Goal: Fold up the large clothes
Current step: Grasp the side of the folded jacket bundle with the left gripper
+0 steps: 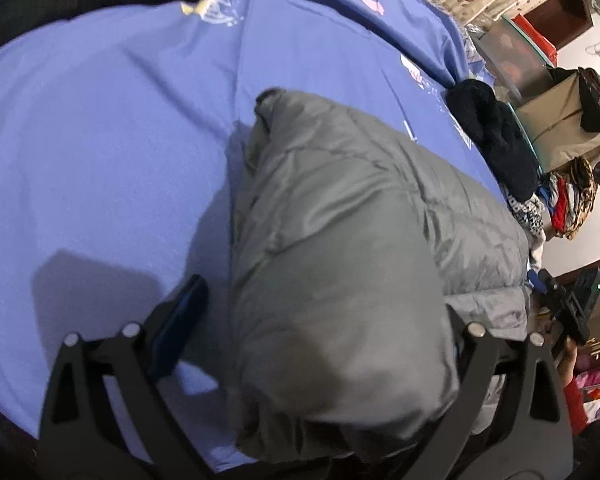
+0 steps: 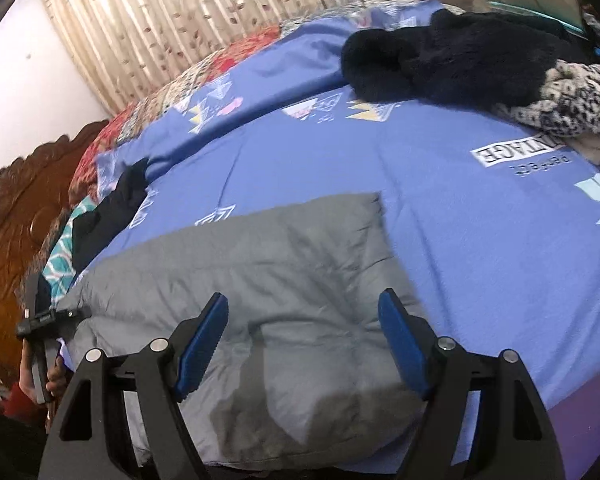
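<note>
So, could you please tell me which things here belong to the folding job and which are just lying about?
Job: grey jacket, left tongs, right tongs.
Lying about: black fleece, spotted garment, dark clothes, cardboard box.

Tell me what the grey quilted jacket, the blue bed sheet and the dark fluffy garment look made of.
Grey quilted jacket: probably padded nylon or polyester; faint sheen, stitched puffy panels.
Blue bed sheet: likely matte woven cotton or a blend; soft creases, printed motifs.
Dark fluffy garment: seemingly fleece or faux fur; deep fuzzy pile, no shine.
</note>
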The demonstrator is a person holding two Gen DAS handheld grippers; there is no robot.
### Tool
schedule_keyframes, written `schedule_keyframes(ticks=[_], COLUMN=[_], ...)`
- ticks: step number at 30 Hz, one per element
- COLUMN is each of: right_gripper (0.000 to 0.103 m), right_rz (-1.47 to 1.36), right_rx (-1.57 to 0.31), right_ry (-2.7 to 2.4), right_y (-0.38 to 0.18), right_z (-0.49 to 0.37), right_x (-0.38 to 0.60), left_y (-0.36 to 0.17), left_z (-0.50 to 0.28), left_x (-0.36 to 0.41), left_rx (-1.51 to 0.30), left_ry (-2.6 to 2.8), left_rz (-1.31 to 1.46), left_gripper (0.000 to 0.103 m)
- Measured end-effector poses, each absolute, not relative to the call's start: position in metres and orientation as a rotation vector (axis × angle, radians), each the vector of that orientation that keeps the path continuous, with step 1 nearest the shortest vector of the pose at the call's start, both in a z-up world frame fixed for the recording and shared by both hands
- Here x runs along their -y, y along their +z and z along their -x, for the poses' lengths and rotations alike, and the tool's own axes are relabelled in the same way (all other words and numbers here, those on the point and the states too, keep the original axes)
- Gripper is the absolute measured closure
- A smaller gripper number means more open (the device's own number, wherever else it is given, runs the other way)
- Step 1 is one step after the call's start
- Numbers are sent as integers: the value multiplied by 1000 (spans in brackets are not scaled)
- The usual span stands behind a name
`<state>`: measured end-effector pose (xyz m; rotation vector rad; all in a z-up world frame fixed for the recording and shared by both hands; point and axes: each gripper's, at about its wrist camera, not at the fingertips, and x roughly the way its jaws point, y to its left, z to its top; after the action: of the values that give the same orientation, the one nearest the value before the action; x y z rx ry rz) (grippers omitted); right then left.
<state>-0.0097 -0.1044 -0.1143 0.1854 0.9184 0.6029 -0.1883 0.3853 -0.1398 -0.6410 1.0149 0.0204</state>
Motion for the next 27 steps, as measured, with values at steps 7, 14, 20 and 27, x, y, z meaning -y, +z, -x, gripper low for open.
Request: schedule_keyframes(ticks=[7,14,20,27], right_gripper=[7,-3,-4,-4], right_rz=[-277,-459,-446,-478], right_rx=[-1030,-1114,-1120,-1089], right_ry=[618,698,694,608], right_y=[-149,-168,-159,-152], right_z=[-6,-27,-35,-40], right_x=[111,113,120,149], left_y=[-115,-149,-161,-152], left_z=[190,178,183,180], left_x=[-395,-398,-387,-373], left_rx=[-996,-1119,-1103,-1114], left_ry=[48,-76,-79,-120], left_rz=[575,706,758,740], left_gripper=[10,8,6,6])
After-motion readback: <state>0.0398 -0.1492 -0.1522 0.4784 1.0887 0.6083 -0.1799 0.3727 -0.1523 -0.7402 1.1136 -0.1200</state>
